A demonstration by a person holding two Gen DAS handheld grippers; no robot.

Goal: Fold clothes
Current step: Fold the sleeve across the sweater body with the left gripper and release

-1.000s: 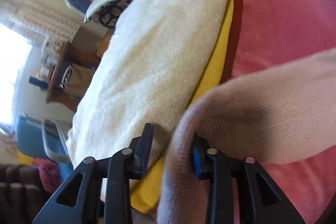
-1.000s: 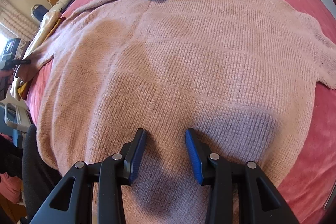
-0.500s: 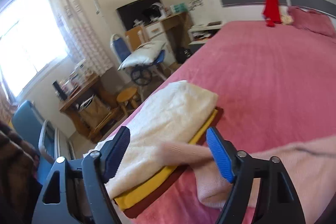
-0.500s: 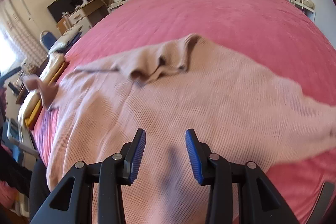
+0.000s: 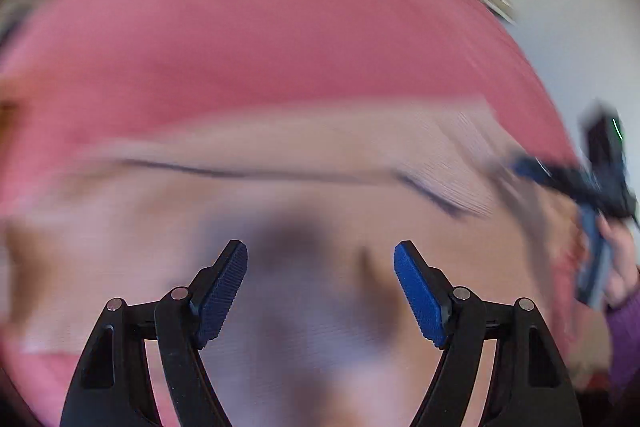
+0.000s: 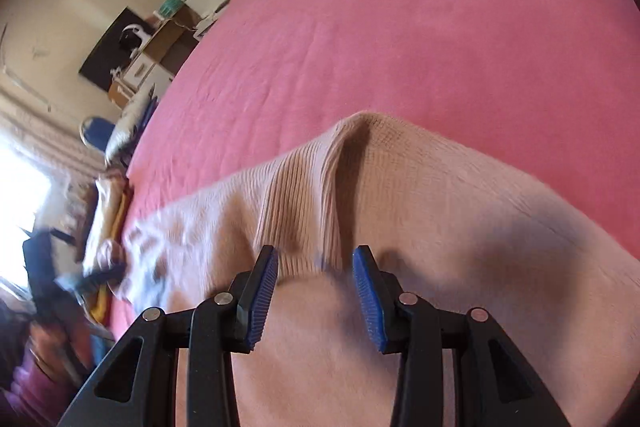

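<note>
Pink knitted sweater (image 6: 400, 227) lies spread on the bed (image 6: 400, 27), which has a deeper pink cover. In the right wrist view the sweater fills the lower half, and its ribbed collar rises in a small ridge toward 12 o'clock from the right gripper (image 6: 315, 281). This gripper is half released over the knit, its jaws apart, with nothing pinched between them; the collar's lower edge lies just ahead of the blue pads.

The left wrist view is strongly blurred. The left gripper (image 5: 320, 283) stands wide, released, above the sweater (image 5: 320, 195), and no cloth is between its jaws. Toward 3 o'clock the other gripper and the hand (image 5: 618, 267) that holds it are seen at the edge of the garment. In the right wrist view, toward 9 o'clock, a small stack of folded clothes (image 6: 110, 203) sits at the edge of the bed.

I think the next grasp is the risky part. If a gripper closes on only the upper layer of knit, the fold may come crooked and the lower layer may bunch. The collar ridge could also be dragged sideways. A quick pull toward 9 o'clock might push the folded stack off the bed.
</note>
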